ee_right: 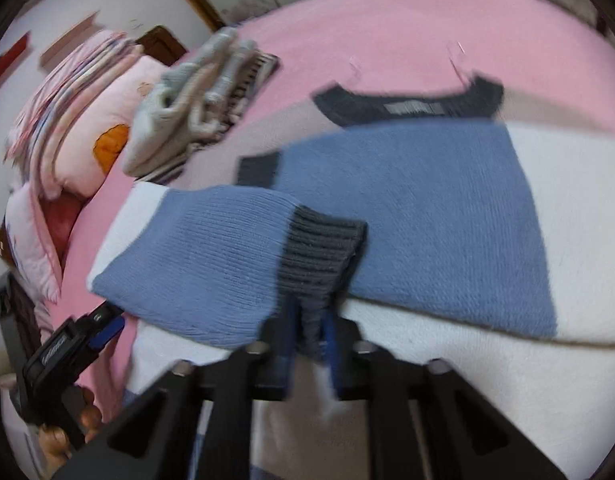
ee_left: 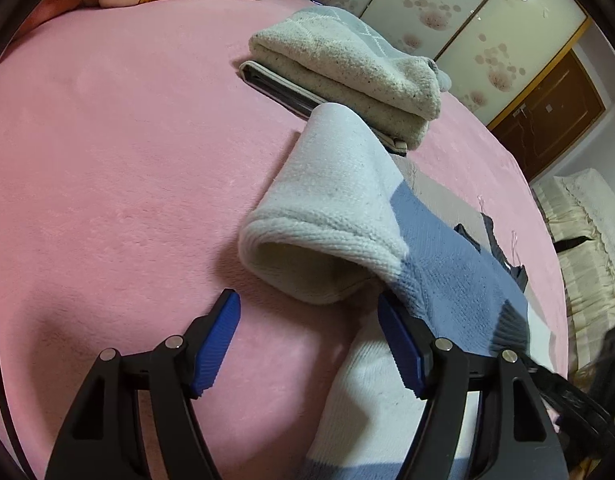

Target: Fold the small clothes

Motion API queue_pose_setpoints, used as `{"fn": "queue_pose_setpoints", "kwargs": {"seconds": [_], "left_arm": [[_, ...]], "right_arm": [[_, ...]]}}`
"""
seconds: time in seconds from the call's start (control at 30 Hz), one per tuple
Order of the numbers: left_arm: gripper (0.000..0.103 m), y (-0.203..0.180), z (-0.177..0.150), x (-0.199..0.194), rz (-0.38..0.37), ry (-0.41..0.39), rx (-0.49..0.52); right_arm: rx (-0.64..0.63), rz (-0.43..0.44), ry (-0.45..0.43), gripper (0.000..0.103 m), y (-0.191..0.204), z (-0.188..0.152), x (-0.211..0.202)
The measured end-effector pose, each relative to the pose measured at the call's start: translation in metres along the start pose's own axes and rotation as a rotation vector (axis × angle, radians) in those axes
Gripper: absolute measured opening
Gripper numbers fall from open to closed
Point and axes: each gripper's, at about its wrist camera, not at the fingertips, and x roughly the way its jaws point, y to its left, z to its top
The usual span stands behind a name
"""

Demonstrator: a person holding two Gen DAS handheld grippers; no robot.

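A pink fleece-covered bed [ee_left: 127, 140] carries the blue, white and grey knitted sweater [ee_right: 427, 200], which lies flat with its dark neckline toward the far edge. One sleeve [ee_right: 211, 256] is folded across the body, its long axis running crosswise. The right gripper [ee_right: 309, 332] is clamped on the dark ribbed cuff [ee_right: 319, 252]. The left gripper [ee_left: 307, 312] is spread wide, holding nothing, beside the sleeve's rolled white fold [ee_left: 327, 220]. Only the left wrist view shows the folded grey towel [ee_left: 347, 68] sharply; only the right wrist view shows the neckline.
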Motion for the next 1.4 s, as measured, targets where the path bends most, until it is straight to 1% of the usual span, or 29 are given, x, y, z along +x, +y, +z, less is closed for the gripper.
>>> {"fn": "queue_pose_setpoints", "kwargs": {"seconds": [0.13,0.23,0.3,0.37,0.43,0.47,0.57,0.67,0.77,0.83,0.93,1.03,1.07,1.1,1.13,1.17,1.2,1.23,1.27,1.33,1.4], "left_arm": [[0.071,-0.005,0.001,0.005,-0.005,-0.001,-0.003],[0.071,-0.008,0.003,0.008,-0.003,-0.001,-0.013],[0.071,-0.012,0.005,0.011,0.012,-0.002,-0.009],[0.071,-0.017,0.007,0.014,0.041,0.000,0.008],[0.071,-0.022,0.007,0.018,0.072,0.001,0.025],[0.071,-0.025,0.007,0.019,0.084,0.003,0.030],[0.072,-0.031,0.007,0.023,0.074,0.008,0.036],[0.073,-0.038,0.005,0.027,0.104,0.013,0.059],[0.073,-0.043,0.005,0.029,0.125,0.018,0.073],[0.073,-0.045,0.005,0.029,0.132,0.017,0.081],[0.073,-0.047,0.002,0.028,0.144,0.015,0.100],[0.073,-0.051,-0.005,0.026,0.162,0.015,0.131],[0.068,-0.051,-0.006,0.026,0.162,0.010,0.142],[0.057,-0.051,-0.006,0.025,0.153,0.008,0.155],[0.049,-0.054,-0.008,0.025,0.137,0.011,0.172],[0.035,-0.058,-0.010,0.024,0.121,0.013,0.195],[0.025,-0.061,-0.011,0.023,0.116,0.011,0.216],[0.021,-0.066,-0.013,0.021,0.119,0.001,0.242],[0.020,-0.073,-0.016,0.018,0.141,-0.024,0.275],[0.019,-0.077,-0.021,0.011,0.159,-0.062,0.304],[0.019,-0.077,-0.023,0.007,0.161,-0.081,0.309]], "right_arm": [[-0.099,-0.008,-0.127,0.007,0.024,0.013,-0.042],[-0.153,-0.023,-0.239,0.007,0.038,0.031,-0.077],[-0.174,-0.040,-0.308,0.007,0.043,0.045,-0.098],[-0.172,-0.058,-0.368,0.007,0.043,0.057,-0.118],[-0.149,-0.077,-0.418,0.007,0.034,0.064,-0.137],[-0.133,-0.100,-0.447,0.007,0.028,0.066,-0.146],[-0.091,-0.164,-0.490,0.007,0.007,0.065,-0.163],[-0.025,-0.213,-0.469,0.007,-0.024,0.060,-0.164],[0.058,-0.260,-0.409,0.007,-0.060,0.049,-0.151],[0.119,-0.294,-0.351,0.007,-0.086,0.038,-0.135],[0.201,-0.306,-0.259,0.007,-0.118,0.017,-0.110],[0.259,-0.305,-0.174,0.007,-0.141,0.002,-0.083],[0.272,-0.304,-0.159,0.007,-0.146,-0.005,-0.080],[0.281,-0.301,-0.150,0.007,-0.151,-0.010,-0.075],[0.290,-0.292,-0.148,0.007,-0.155,-0.012,-0.073],[0.289,-0.287,-0.152,0.007,-0.155,-0.013,-0.072],[0.279,-0.290,-0.157,0.007,-0.155,-0.013,-0.072],[0.259,-0.299,-0.164,0.007,-0.151,-0.011,-0.074],[0.233,-0.313,-0.175,0.007,-0.147,-0.008,-0.075],[0.181,-0.337,-0.203,0.007,-0.140,-0.003,-0.080],[0.144,-0.354,-0.244,0.007,-0.135,0.006,-0.088]]}}
